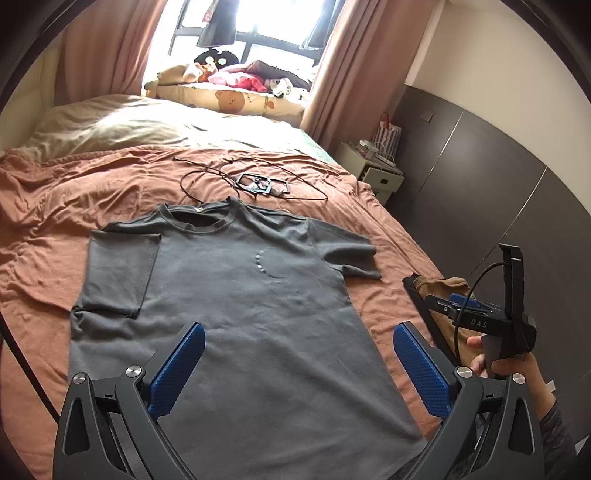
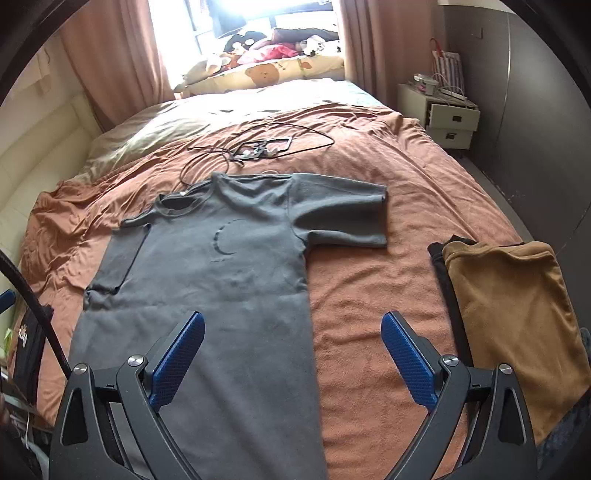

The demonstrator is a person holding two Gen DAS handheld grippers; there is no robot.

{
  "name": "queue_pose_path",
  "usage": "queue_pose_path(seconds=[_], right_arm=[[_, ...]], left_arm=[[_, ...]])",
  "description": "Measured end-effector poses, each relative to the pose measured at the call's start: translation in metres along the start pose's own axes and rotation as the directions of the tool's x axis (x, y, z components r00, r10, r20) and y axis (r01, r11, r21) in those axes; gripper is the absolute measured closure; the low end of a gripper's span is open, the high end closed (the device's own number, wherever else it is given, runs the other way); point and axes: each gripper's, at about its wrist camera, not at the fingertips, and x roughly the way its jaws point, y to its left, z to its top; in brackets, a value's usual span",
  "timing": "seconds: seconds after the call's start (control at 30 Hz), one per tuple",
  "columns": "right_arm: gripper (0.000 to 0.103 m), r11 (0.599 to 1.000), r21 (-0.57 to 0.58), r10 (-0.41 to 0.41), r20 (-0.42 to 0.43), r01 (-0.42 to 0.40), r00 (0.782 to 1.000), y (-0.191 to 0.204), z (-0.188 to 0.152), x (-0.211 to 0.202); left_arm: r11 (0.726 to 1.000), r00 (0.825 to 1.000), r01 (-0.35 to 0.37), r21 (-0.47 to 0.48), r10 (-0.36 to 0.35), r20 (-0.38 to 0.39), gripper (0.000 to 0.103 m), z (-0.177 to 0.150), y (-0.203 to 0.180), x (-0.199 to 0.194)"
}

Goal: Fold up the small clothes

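T-shirt (image 1: 229,295) lay flat, one sleeve folded in; my left gripper (image 1: 295,365) and right gripper (image 2: 293,356) hung spread, empty, so I judged a shallow pinch might drag the bedspread (image 2: 369,314) up too.

A home bedroom: wide bed (image 2: 369,258), curtained window (image 1: 258,22), nightstand (image 2: 443,114).

Both wrist views look down the bed (image 1: 55,206) toward the window (image 1: 273,22), from near its foot. The right view sits further right; both share the grey T-shirt (image 2: 229,280).
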Motion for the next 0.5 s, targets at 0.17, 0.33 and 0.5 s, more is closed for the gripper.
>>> queue_pose_path(seconds=[0.17, 0.33, 0.5], right_arm=[[0.007, 0.999, 0.049, 0.015, -0.03, -0.013, 0.999, -0.019, 0.011, 0.032], [0.007, 0.997, 0.067, 0.04, -0.044, -0.037, 0.998, -0.036, 0.019, 0.064], [0.007, 0.99, 0.117, 0.083, -0.014, -0.081, 0.996, -0.06, 0.024, 0.088]], left_arm=[[1.0, 0.999, 0.009, 0.016, -0.008, -0.037, 0.0, 0.008, -0.006, 0.037], [0.999, 0.997, 0.028, 0.018, -0.027, -0.068, 0.001, 0.016, -0.008, 0.078], [0.999, 0.994, 0.049, 0.02, -0.046, -0.102, 0.009, 0.023, -0.007, 0.123]])
